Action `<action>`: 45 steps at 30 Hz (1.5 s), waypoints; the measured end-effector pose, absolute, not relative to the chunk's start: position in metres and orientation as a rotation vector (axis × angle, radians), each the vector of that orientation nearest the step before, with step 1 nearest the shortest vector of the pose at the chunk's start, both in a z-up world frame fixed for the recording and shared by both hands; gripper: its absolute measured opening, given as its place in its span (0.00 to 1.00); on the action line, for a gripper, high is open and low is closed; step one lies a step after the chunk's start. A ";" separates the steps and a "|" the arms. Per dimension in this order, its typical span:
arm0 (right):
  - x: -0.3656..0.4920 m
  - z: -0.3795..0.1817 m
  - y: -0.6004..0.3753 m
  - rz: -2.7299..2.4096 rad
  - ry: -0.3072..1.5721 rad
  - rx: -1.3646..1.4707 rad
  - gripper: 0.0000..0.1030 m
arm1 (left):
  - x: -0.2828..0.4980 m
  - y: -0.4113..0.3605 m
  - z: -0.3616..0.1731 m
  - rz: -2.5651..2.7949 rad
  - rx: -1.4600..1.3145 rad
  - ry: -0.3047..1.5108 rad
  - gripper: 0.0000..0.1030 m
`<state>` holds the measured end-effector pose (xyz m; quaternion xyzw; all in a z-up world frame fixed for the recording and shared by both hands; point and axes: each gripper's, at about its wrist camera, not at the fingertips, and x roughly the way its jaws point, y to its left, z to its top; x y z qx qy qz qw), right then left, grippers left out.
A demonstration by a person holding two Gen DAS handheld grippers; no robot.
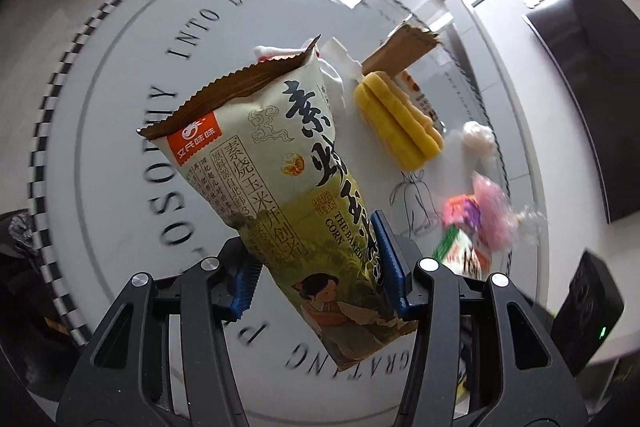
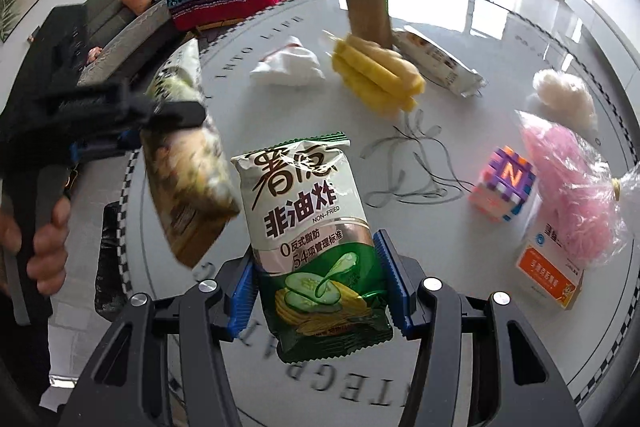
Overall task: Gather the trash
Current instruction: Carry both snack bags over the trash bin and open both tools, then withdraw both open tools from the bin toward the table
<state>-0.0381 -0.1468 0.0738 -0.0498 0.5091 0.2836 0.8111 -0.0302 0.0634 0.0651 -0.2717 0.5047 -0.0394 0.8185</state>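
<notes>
Left gripper clamped on a corn bag, blue pads pressing its lower half from both sides; the bag is lifted clear of the round table, torn brown top edge pointing up and away. Right gripper closed on a chip bag, green and white with cucumber slices printed on it, also held off the tabletop, upright between the pads. In the right wrist view the left gripper shows at the far left, blurred, with the corn bag hanging tilted from it and a hand around its handle; the two bags are near each other, whether touching cannot be told. On the table beyond: crumpled white tissue, yellow corn-shaped pieces lying beside a brown-topped wrapper, a white fluffy wad near the rim, loose dark thread at centre, a foam cube marked N, a pink bundle in clear plastic resting on an orange-and-white box. A dark bag sits at the table's left edge.
</notes>
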 end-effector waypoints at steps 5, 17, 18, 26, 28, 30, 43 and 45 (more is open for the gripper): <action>-0.050 0.089 -0.122 0.630 1.066 -0.117 0.54 | -0.069 0.082 0.082 -0.073 -0.527 1.011 0.49; -0.107 0.109 -0.023 0.810 1.025 -0.187 0.54 | -0.183 0.151 0.102 0.072 -0.469 0.882 0.49; -0.114 0.109 -0.012 0.834 1.024 -0.196 0.54 | -0.195 0.159 0.101 0.096 -0.468 0.873 0.49; -0.178 0.105 0.065 1.028 1.033 -0.257 0.54 | -0.280 0.216 0.089 0.306 -0.471 0.835 0.49; -0.194 0.102 0.085 1.070 1.037 -0.282 0.54 | -0.297 0.229 0.085 0.356 -0.486 0.830 0.49; -0.207 0.097 0.104 1.110 1.045 -0.304 0.54 | -0.315 0.243 0.078 0.407 -0.511 0.827 0.49; -0.259 0.071 0.226 1.234 1.094 -0.445 0.64 | -0.397 0.284 0.044 0.642 -0.573 0.850 0.65; -0.260 0.073 0.233 1.203 1.070 -0.449 0.74 | -0.404 0.287 0.045 0.712 -0.575 0.825 0.94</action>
